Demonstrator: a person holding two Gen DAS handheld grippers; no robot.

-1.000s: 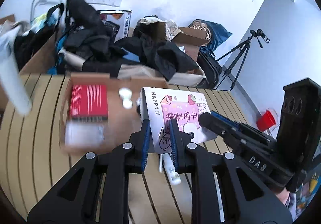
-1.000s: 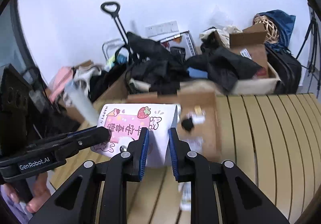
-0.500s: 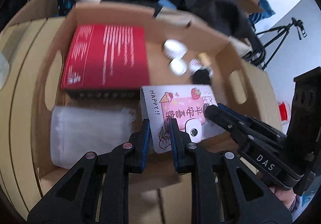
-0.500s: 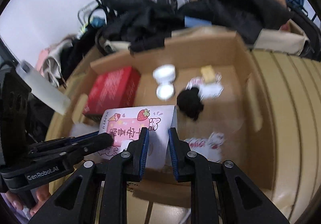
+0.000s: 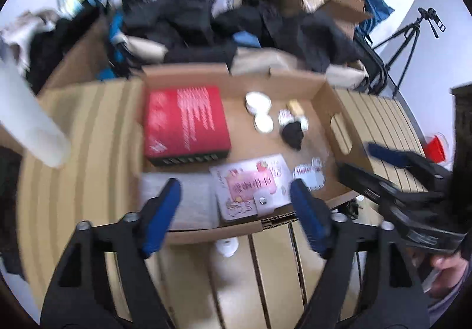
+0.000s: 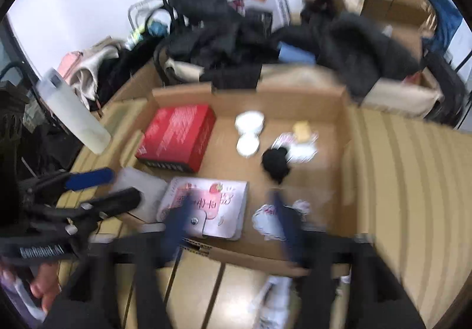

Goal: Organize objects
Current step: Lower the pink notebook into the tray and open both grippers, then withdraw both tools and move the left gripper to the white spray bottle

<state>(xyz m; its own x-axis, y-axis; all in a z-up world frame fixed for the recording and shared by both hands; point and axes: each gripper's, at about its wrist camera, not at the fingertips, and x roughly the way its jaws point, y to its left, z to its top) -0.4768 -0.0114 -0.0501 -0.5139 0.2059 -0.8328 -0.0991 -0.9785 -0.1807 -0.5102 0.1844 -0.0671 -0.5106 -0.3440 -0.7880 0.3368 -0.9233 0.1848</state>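
1. While both pictures are smeared by motion blur, the pink-and-white illustrated card wallet with a snap button (image 5: 250, 186) (image 6: 206, 208) can be seen lying flat on the floor of the shallow brown cardboard tray (image 5: 339, 128) (image 6: 345, 134), near its front wall.
2. The left gripper (image 5: 236, 211) has its blue-padded fingers spread wide, one on each side of the wallet, with nothing held between them.
3. The right gripper (image 6: 233, 219) is likewise parted; its blurred blue fingers frame the wallet's right half and grip nothing.
4. Each gripper also shows in the other's view, at the frame edge, with its fingers apart.
5. Just left of the wallet lies a pale grey translucent pouch (image 5: 177, 199) (image 6: 138, 184), touching or nearly touching it.
6. Behind these sits a red rectangular box with white print (image 5: 185, 122) (image 6: 177, 137).
7. Towards the tray's middle are two round white lids (image 5: 259, 113) (image 6: 249, 131), one behind the other.
8. A small black bundle (image 5: 292, 135) (image 6: 275, 165) rests to their right, beside a small tan block (image 5: 295, 107) (image 6: 301, 128) and white-pink stickers (image 5: 309, 174) (image 6: 268, 222).
9. The tray stands on a slatted light-wood table (image 5: 73, 181) (image 6: 413, 181).
10. A white cylindrical bottle (image 5: 26, 119) (image 6: 73, 113) juts in at the left.
11. Dark clothing and boxes (image 5: 206, 22) (image 6: 236, 42) are heaped behind the table.
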